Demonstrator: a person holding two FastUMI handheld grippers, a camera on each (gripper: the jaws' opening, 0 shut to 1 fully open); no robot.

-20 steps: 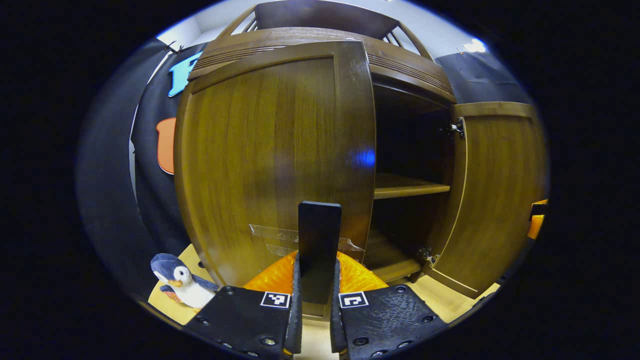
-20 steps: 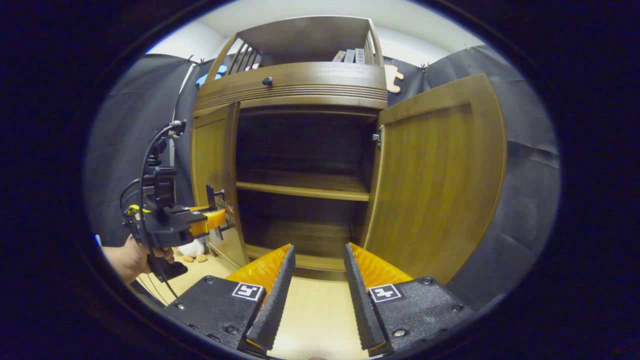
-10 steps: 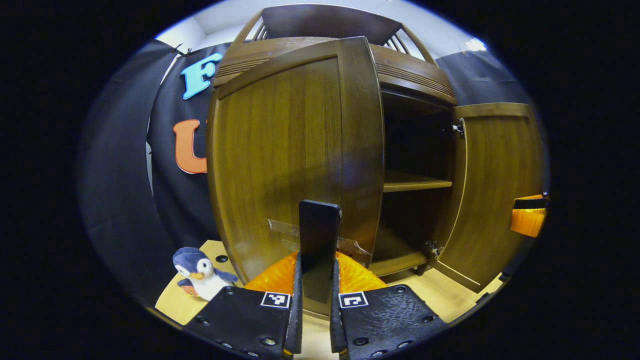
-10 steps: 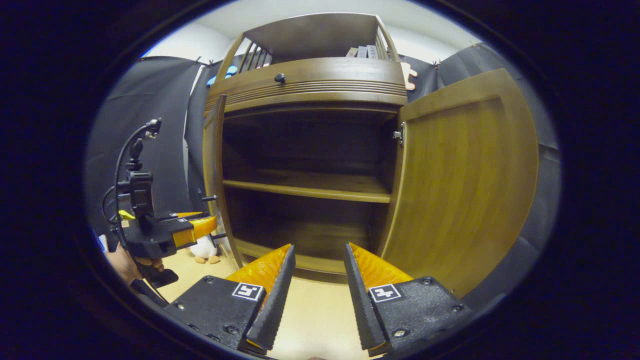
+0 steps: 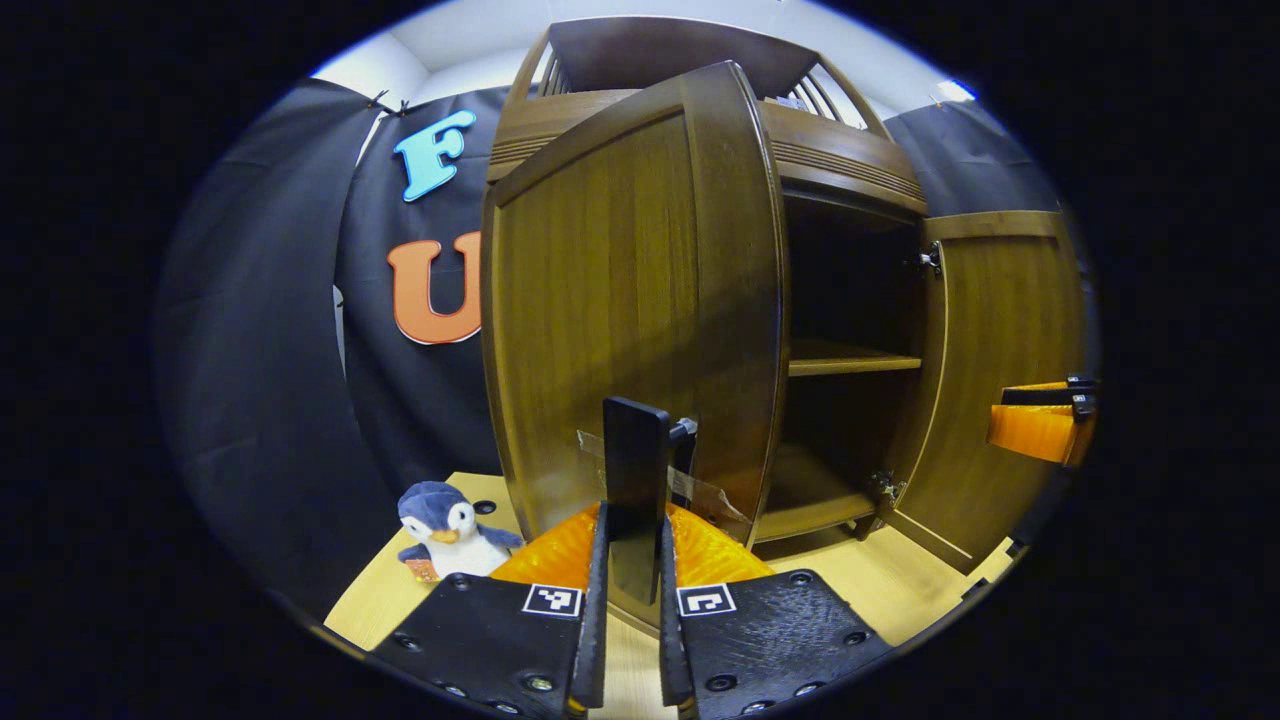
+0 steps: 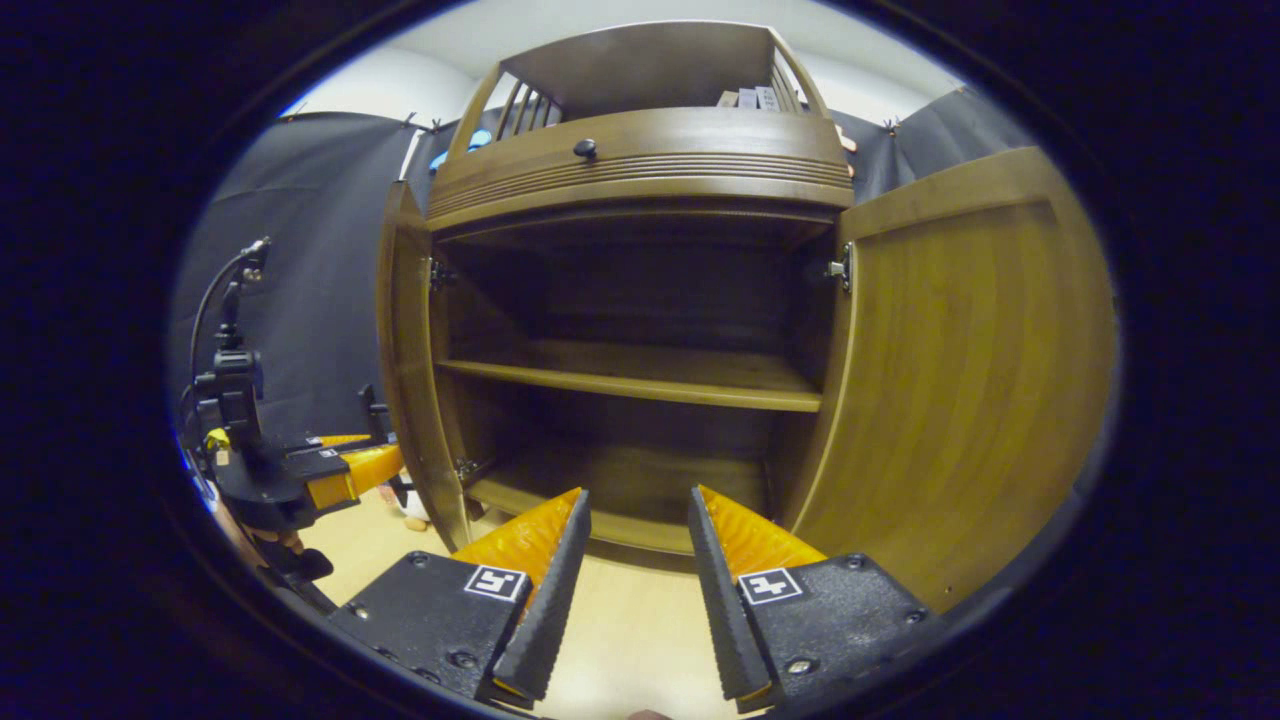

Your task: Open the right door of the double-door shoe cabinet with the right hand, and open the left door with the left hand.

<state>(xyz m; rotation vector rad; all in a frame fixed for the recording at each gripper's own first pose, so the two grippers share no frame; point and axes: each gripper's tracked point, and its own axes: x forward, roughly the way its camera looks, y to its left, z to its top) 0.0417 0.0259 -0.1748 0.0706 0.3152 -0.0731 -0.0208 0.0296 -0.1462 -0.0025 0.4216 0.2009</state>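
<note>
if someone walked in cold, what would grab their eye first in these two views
The dark brown wooden shoe cabinet fills the middle of both views, both doors swung wide on bare shelves. In the left gripper view the left gripper is clamped on the flat black handle of the left door. A small plush penguin sits on the pale floor beside that door, and in the right gripper view the right gripper stands open, clear of the right door.

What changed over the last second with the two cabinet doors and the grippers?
The left door swung further open, pulled by the left gripper, whose jaws stayed shut on the door's black handle. In the right gripper view it went from partly covering the cabinet's inside to nearly edge-on. The right door stayed wide open, and the right gripper stayed open, holding nothing.
</note>
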